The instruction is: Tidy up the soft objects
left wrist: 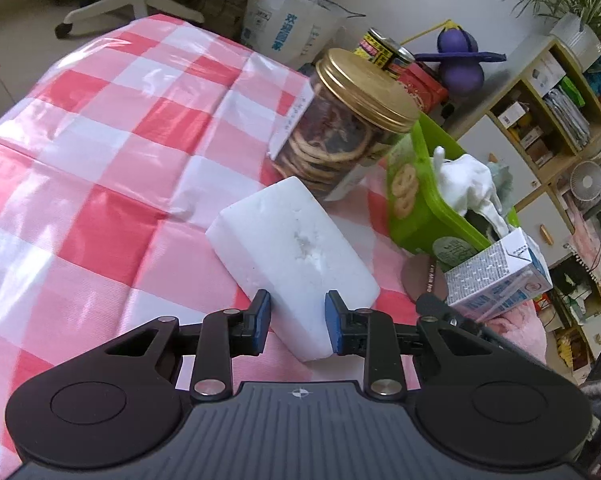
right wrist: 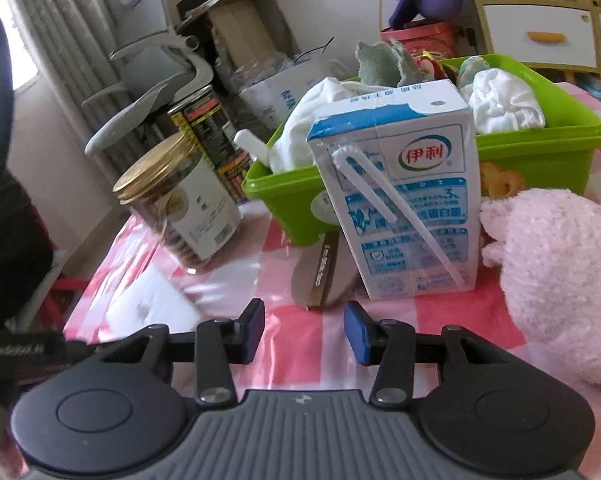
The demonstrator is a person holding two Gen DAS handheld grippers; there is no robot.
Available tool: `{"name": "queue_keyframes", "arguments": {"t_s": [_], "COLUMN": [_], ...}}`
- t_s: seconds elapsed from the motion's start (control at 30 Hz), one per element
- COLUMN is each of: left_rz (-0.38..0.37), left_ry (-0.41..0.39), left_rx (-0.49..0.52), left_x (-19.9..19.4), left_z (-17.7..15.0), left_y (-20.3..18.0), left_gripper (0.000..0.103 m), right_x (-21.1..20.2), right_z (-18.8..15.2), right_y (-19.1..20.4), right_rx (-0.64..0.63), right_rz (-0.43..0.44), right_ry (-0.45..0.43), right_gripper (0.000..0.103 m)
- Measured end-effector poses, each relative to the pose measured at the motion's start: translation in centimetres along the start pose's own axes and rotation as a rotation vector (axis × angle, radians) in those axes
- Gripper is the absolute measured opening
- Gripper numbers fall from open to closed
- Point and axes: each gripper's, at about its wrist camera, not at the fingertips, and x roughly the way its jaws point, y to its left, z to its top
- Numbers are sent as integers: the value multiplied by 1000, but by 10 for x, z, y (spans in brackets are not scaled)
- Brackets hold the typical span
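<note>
1. A white sponge block (left wrist: 294,256) lay flat on the checked worktop (left wrist: 100,152), in front of the gold-lidded jar (left wrist: 340,120) and just beside the green bin (left wrist: 424,204) that already held white cloths (left wrist: 468,184).
2. The left gripper (left wrist: 297,322) was set narrow across the near end of the block, with a blue pad on each long side. Both pads looked to be touching the foam, so it was judged gripped, though no dent was visible.
3. The block was judged light, soft and springy. A pitted patch was seen on its top face, so the foam was taken to crumble easily.
4. The best hold was judged to be across the short width, deeper toward the middle than the present end grip, so that the far end would not sag or twist.
5. The right gripper (right wrist: 303,330) stood narrow and empty over bare cloth in front of the milk carton (right wrist: 404,200).
6. A pink plush toy (right wrist: 556,280) lay touching the carton's right side. It was judged very light and squashy, best pinched through a thick fold of its body.
</note>
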Motion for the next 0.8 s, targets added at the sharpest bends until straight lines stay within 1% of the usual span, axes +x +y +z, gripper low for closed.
{"name": "queue_keyframes", "arguments": {"t_s": [0.13, 0.17, 0.23, 0.33, 0.4, 0.5, 0.57, 0.63, 0.7, 0.77, 0.8], "left_rz": [40, 53, 87, 116, 121, 105, 103, 96, 104, 100, 105], "left_ry": [22, 23, 19, 12, 2, -27, -44, -62, -90, -105, -113], "left_rx": [51, 63, 93, 109, 115, 106, 89, 60, 35, 25, 21], "left_x": [-6, -8, -12, -18, -21, -23, -23, -23, -24, -22, -20], "left_z": [6, 7, 8, 10, 11, 9, 8, 8, 7, 6, 5], "left_y": [2, 2, 4, 9, 13, 16, 17, 17, 15, 10, 8], "left_gripper": [29, 29, 29, 29, 30, 36, 46, 68, 73, 75, 78], "right_x": [5, 6, 9, 8, 5, 1, 1, 2, 7, 13, 17], "right_z": [-1, -1, -1, -4, -5, -6, -5, -4, -2, -5, -6], "right_y": [10, 13, 22, 36, 41, 44, 47, 48, 48, 52, 55], "right_rx": [7, -3, -45, -111, -138, -184, -225, -251, -285, -346, -380], "right_rz": [-21, -13, 38, 60, 44, -14, -57, -94, -129, -164, -182], "right_ry": [-28, -31, -20, -18, -25, -66, -94, -111, -107, -101, -99], "right_gripper": [16, 16, 16, 16, 16, 17, 20, 26, 30, 30, 30]}}
